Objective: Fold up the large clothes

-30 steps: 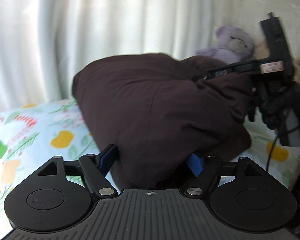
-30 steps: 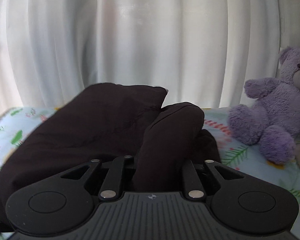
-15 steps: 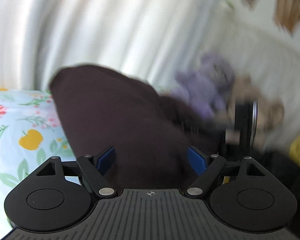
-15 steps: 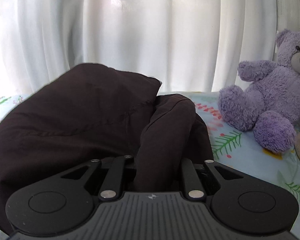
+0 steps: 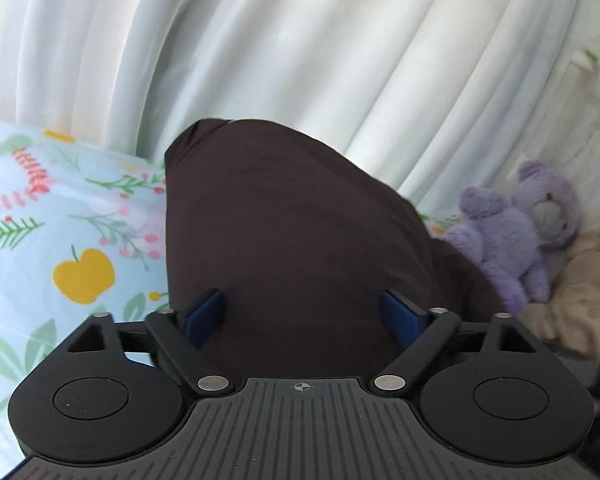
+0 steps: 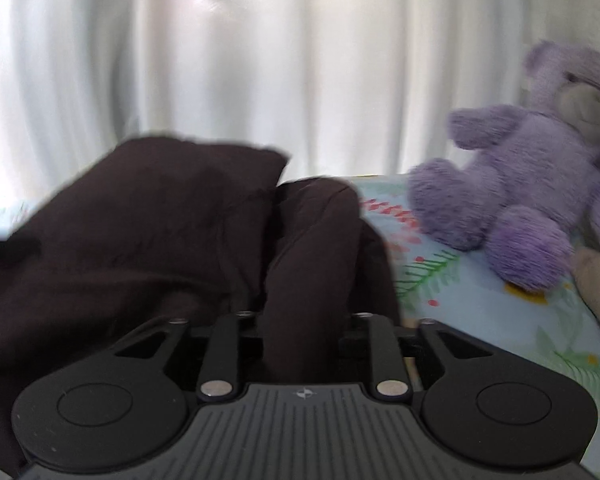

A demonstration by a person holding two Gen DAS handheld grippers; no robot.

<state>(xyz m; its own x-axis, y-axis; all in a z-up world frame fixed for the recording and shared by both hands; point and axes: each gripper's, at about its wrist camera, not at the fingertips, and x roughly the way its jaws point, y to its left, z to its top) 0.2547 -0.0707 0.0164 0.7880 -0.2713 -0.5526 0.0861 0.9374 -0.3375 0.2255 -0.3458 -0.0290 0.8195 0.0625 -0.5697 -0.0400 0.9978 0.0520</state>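
A large dark brown garment lies heaped on the floral bedsheet. My left gripper sits at its near edge, jaws wide and still opening. The cloth bulges between the blue pads without being pinched. In the right wrist view the same garment fills the left half. A raised fold of it stands between the fingers of my right gripper. Those jaws are opening, with dark gaps on both sides of the fold. The cloth hides the right fingertips.
White curtains hang right behind the bed. A purple teddy bear sits on the sheet to the right of the garment, with a beige plush toy beside it.
The left view has swung and rolled; the right gripper that showed in it is gone from sight. Left jaws have spread wider. Right fingers have parted slightly around the fold.
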